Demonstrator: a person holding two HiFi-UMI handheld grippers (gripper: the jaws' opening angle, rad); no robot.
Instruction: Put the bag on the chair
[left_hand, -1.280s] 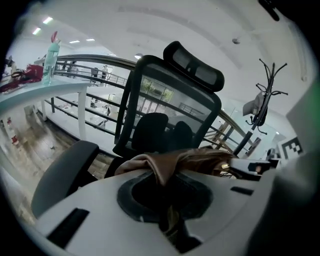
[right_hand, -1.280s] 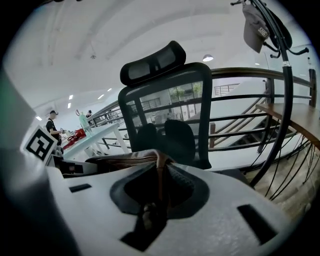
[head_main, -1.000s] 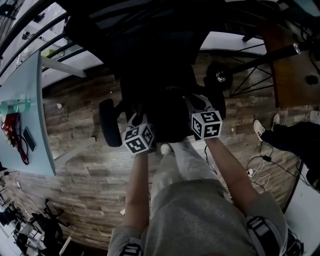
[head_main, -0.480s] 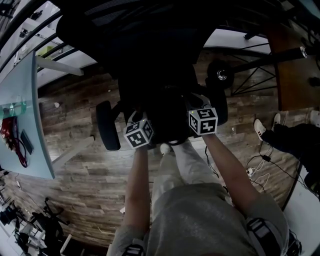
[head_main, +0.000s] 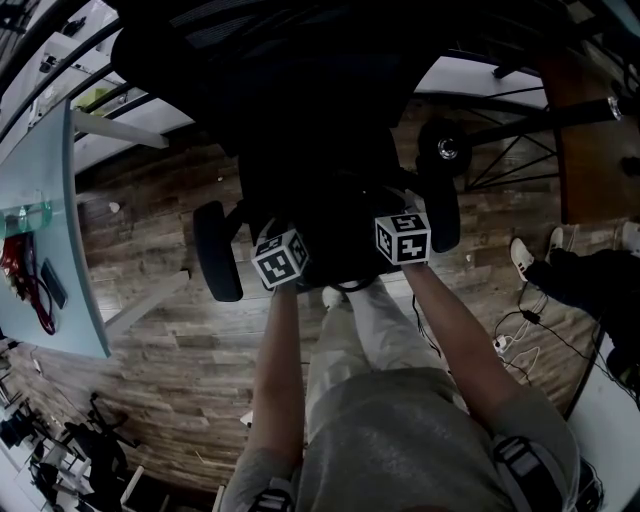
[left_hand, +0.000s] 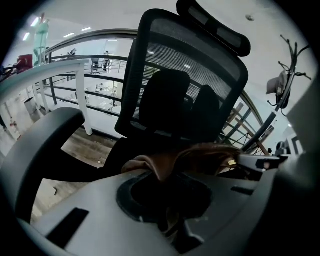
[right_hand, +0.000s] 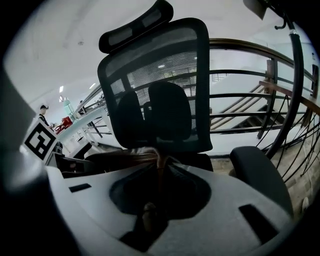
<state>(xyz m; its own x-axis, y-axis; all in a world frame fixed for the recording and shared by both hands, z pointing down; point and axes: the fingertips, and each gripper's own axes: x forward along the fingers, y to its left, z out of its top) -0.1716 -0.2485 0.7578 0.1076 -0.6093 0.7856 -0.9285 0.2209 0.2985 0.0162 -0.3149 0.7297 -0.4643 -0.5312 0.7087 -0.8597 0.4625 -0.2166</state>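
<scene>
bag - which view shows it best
Left gripper view: the bag shows as a broad brown fold in front of the chair. The right gripper view catches only a thin brown strip; the head view leaves it a dark blur.

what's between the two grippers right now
A dark brown soft bag stretches from the left gripper to the right gripper, both clamped on it; both gripper views show it.

The chair (left_hand: 185, 75) is black, its back a fine mesh streaked with pale horizontal lines. The bag (left_hand: 200, 154) in front of it is brown. The left claw (left_hand: 164, 174) and right claw (right_hand: 157, 170) have matte grey bodies and carry white cubes with black square markers. Under the chair, the floor (head_main: 150, 330) shows brown wood planks. Left of the chair, the bench (head_main: 70, 220) is pale blue.
</scene>
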